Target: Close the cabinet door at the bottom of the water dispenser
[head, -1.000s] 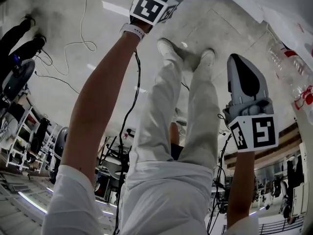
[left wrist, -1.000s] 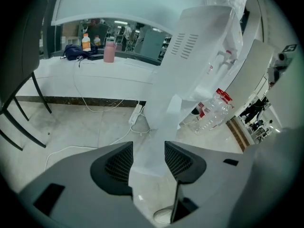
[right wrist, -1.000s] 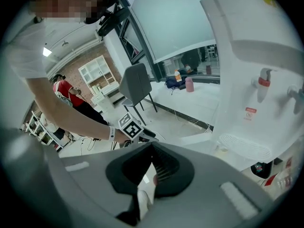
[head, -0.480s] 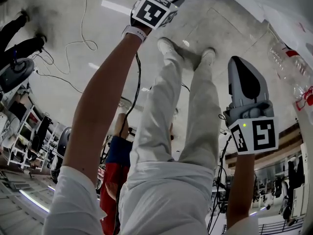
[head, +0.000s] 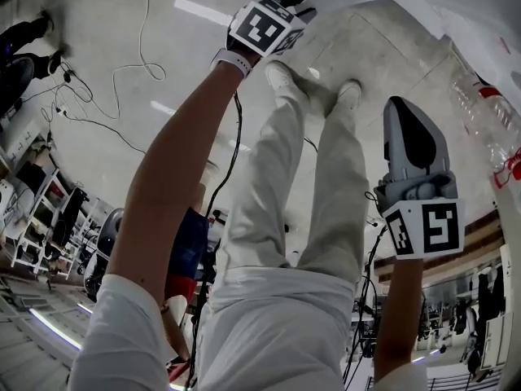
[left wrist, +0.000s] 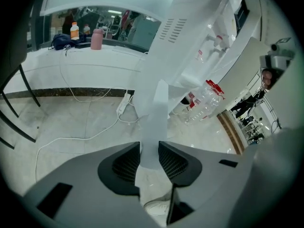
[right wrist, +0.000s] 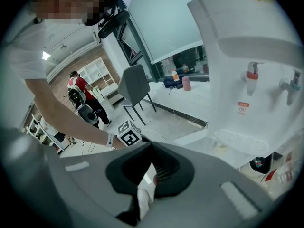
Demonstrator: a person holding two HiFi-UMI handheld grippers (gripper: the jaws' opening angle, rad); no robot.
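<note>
One cabinet door (left wrist: 157, 109), long edge upright, left gripper (left wrist: 149, 150) just clamping it; right gripper (right wrist: 151, 146) closed, empty

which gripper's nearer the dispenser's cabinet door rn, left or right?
Left. The left gripper has the cabinet door edge between its jaws, which have just been closing onto it. The right gripper hangs shut and empty, off to the side, apart from the door.

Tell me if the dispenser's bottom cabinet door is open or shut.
Open: the cabinet door stands swung out edge-on from the water dispenser, bottles showing behind it.
</note>
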